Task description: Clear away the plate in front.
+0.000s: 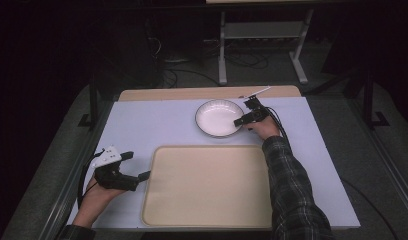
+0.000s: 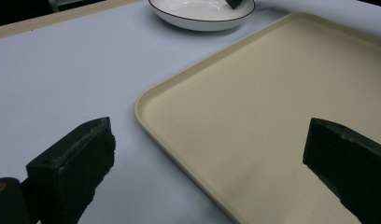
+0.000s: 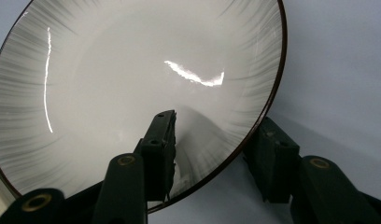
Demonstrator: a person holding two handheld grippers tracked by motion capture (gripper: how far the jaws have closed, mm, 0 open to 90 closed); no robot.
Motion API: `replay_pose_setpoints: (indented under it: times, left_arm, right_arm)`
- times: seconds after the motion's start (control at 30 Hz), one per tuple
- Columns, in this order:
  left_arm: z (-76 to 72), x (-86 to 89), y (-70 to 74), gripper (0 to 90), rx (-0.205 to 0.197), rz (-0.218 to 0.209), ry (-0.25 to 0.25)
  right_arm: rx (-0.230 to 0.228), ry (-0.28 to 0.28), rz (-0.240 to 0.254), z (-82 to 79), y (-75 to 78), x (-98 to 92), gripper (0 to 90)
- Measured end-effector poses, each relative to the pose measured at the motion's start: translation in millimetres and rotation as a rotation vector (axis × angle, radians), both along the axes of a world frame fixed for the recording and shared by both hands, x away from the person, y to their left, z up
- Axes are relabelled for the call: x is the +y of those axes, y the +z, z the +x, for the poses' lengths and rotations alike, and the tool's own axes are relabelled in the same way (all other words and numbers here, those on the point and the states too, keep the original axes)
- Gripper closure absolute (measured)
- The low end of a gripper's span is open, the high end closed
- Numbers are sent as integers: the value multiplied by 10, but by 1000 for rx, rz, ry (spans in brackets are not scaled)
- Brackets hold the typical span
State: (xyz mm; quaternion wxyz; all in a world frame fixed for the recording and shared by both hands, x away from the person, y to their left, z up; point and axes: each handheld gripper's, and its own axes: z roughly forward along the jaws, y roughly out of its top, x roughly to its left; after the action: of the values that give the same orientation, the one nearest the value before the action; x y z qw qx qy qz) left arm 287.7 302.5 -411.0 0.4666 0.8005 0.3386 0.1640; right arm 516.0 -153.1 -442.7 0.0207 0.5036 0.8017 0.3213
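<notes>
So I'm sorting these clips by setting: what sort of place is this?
Probably a lab or recording workspace, not a kitchen. A covered table holds just a white bowl and a beige tray, cables trail across the carpeted floor, and another metal-legged table stands behind.

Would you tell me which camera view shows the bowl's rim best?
The right gripper view: the bowl is close, its dark rim between the jaws. The high view shows it small; the left gripper view cuts off its far part.

Lab test bench, covered table (image 1: 142, 125), cables on floor (image 1: 242, 62)
</notes>
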Motion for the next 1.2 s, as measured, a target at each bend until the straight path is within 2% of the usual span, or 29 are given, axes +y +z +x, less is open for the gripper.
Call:
replay_pose_setpoints:
  times: [0.2,0.37,0.73,1.2]
  left_arm:
    - [-1,-1,-2,15,1,1,0]
    - [-2,-3,-1,15,0,4,-2]
    - [-7,1,4,16,-3,5,0]
    - [-8,4,3,15,-3,5,3]
  right_arm:
    - [6,-3,5,5,0,-7,546]
    - [26,-32,45,14,-11,-57,602]
    - [39,-54,69,23,2,-115,671]
    - [6,-54,85,15,37,-104,743]
